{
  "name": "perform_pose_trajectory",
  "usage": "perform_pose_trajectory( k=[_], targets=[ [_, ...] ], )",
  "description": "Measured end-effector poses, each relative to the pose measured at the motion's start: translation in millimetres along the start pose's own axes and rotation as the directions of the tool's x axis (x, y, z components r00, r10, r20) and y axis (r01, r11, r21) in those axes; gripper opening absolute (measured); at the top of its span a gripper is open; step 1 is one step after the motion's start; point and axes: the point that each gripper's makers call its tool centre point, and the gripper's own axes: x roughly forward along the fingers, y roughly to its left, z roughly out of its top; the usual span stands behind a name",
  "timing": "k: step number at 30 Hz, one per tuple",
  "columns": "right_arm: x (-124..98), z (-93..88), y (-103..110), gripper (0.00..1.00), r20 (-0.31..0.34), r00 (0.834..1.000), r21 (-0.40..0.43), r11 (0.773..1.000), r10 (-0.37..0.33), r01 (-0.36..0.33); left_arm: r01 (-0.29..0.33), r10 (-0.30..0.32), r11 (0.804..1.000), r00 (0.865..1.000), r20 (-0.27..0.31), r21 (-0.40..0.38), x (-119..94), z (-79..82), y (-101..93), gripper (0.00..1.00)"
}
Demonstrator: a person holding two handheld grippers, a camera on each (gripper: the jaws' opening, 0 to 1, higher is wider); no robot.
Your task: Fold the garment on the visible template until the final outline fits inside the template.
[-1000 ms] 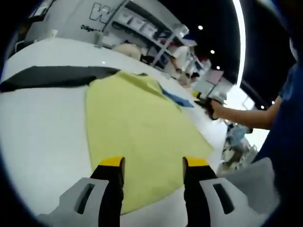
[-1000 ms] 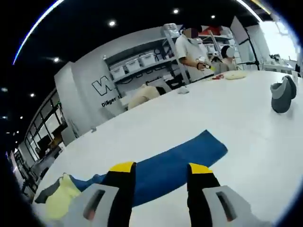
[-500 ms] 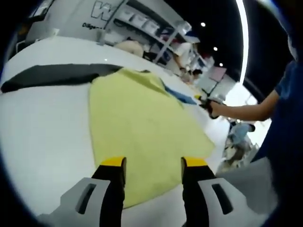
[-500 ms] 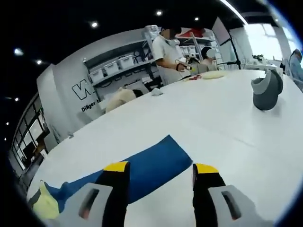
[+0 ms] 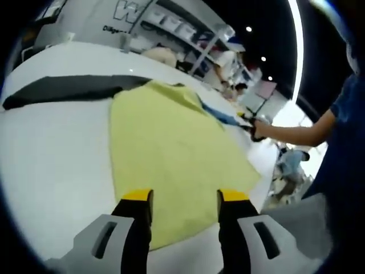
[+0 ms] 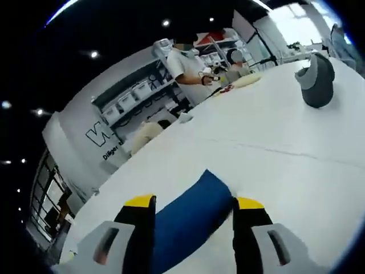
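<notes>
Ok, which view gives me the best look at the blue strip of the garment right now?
The right gripper view: the blue strip runs up between the open right gripper's jaws and ends just past them on the white table. The left gripper view catches a thin sliver of it beyond the yellow garment.

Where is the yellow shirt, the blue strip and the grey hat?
yellow shirt (image 5: 171, 160), left gripper view, middle of the cloth
blue strip (image 6: 191, 214), right gripper view, middle, between the jaws
grey hat (image 6: 315, 81), right gripper view, its side

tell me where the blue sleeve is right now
In the right gripper view the blue sleeve lies flat on the white table, its end between the open right gripper jaws.
</notes>
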Motion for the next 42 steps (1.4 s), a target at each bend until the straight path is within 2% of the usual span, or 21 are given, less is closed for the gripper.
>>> perform_pose_trajectory(
  k=[3,5,7,10,12,14,16,20,23,25,26,27,31,33,35,37,40,42],
  targets=[
    [-2,-7.8,11,0.47,-0.011,0.999,0.036,0.999,0.033,-0.033,-0.001,0.001,1.000,1.000,0.000,0.002,0,-0.1,1.2,0.40],
    [-2,-16.2,24,0.45,-0.035,0.996,0.089,0.993,0.084,-0.081,-0.001,0.001,1.000,1.000,-0.001,0.003,-1,0.0,1.1,0.40],
    [-3,-21.6,34,0.44,-0.041,0.994,0.099,0.991,0.100,-0.095,-0.001,0.001,1.000,1.000,-0.002,0.004,-1,-0.1,1.3,0.40],
    [-1,-21.4,36,0.45,-0.039,0.996,0.070,0.994,0.084,-0.081,0.001,-0.001,1.000,1.000,-0.004,0.007,-1,-0.1,1.0,0.40],
    [5,-17.3,30,0.46,-0.026,0.997,0.066,0.995,0.072,-0.071,0.001,-0.001,1.000,1.000,-0.005,0.007,-1,0.0,1.1,0.40],
    [5,-11.7,22,0.46,-0.008,0.999,0.076,0.996,0.053,-0.052,0.000,0.000,1.000,1.000,-0.005,0.007,-1,0.0,1.3,0.40],
    [2,-8.8,19,0.44,0.013,1.000,0.139,0.990,0.028,-0.029,-0.002,0.002,1.000,1.000,-0.003,0.007,-1,0.0,1.3,0.40],
    [-1,-5.5,17,0.43,0.021,1.000,0.115,0.993,0.004,-0.006,-0.003,0.003,1.000,1.000,-0.002,0.003,-1,0.4,0.4,0.40],
    [2,-2.1,8,0.35,0.028,0.999,0.126,0.992,-0.026,0.023,-0.004,0.004,1.000,1.000,-0.001,0.000,-1,0.7,-0.4,0.40],
    [4,0.6,-2,0.20,0.034,0.998,0.201,0.978,-0.059,0.051,-0.008,0.008,1.000,1.000,0.001,0.002,-1,0.7,-0.4,0.40],
    [4,2.1,-3,0.07,0.041,0.997,0.207,0.977,-0.060,0.050,-0.010,0.010,1.000,1.000,0.001,0.001,-1,0.7,0.0,0.40],
    [0,1.6,-1,0.00,0.039,0.998,0.198,0.979,-0.057,0.048,-0.011,0.011,1.000,1.000,0.002,0.001,-1,0.6,0.2,0.40],
    [-3,8.2,5,0.00,0.058,0.996,0.200,0.979,-0.064,0.051,-0.012,0.012,1.000,1.000,0.004,-0.003,0,1.0,0.0,0.41],
    [-6,17.1,33,0.00,0.094,0.995,0.254,0.966,0.027,-0.050,-0.008,0.008,1.000,1.000,0.006,-0.003,0,1.0,0.0,0.42],
    [-8,24.0,47,0.00,0.120,0.991,0.278,0.956,0.060,-0.091,-0.006,0.006,1.000,1.000,0.006,-0.004,0,1.3,-0.2,0.43],
    [-11,39.7,66,0.00,0.170,0.980,0.304,0.940,0.108,-0.156,0.000,0.000,1.000,1.000,0.005,-0.002,0,1.5,-1.2,0.44],
    [-13,60.9,90,0.00,0.198,0.967,0.271,0.939,0.160,-0.211,0.009,-0.009,1.000,1.000,0.011,0.002,1,3.4,-2.7,0.45],
    [-18,80.0,109,0.00,0.232,0.952,0.246,0.934,0.201,-0.258,0.015,-0.015,1.000,1.000,0.023,0.003,1,6.4,-5.4,0.45]
  ],
)
